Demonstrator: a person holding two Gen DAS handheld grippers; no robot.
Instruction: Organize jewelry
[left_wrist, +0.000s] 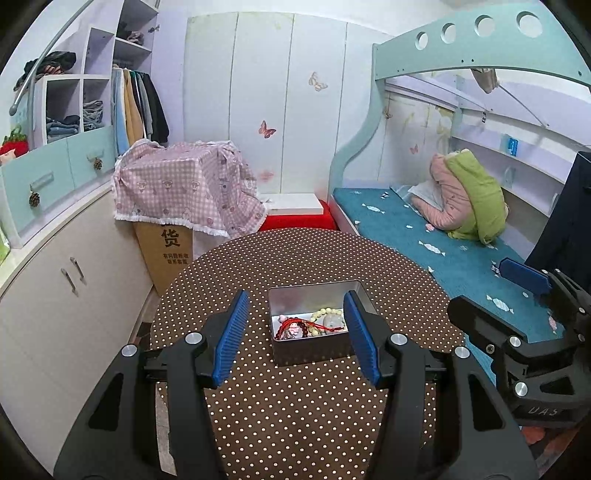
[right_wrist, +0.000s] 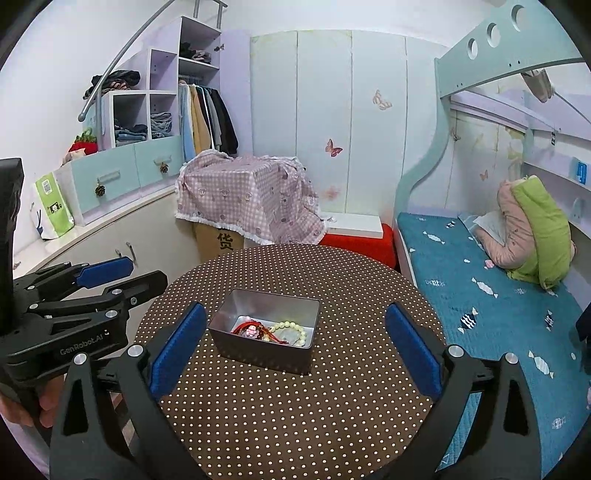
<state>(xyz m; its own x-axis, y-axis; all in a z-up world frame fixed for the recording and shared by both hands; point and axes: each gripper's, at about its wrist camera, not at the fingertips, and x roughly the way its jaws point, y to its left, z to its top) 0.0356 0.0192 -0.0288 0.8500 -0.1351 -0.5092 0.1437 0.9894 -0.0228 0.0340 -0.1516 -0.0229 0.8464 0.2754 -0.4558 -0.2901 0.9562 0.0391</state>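
A tin (left_wrist: 314, 347) is set on the table (left_wrist: 295, 258), with bracelets (left_wrist: 314, 325) held inside it. A bed (left_wrist: 424, 229) is placed right of the table; a draped box (left_wrist: 177, 192) is found behind it, cabinets (left_wrist: 55, 277) to its left.

Round table (right_wrist: 280, 413) with brown polka-dot cover. Beyond its far edge: cardboard box (left_wrist: 166, 251) draped with pink checked cloth (left_wrist: 184, 188); red stool (left_wrist: 299, 221) beside it carrying a white board (left_wrist: 291, 203). Bunk bed (right_wrist: 491, 310) along the right, teal candy-print mattress; pink and green quilts (right_wrist: 532, 236) bundled against its far wall. Left: white cabinet (left_wrist: 62, 280), shelving, hanging clothes (left_wrist: 140, 107). Green-and-white bag (right_wrist: 51, 206) stands on the cabinet top.
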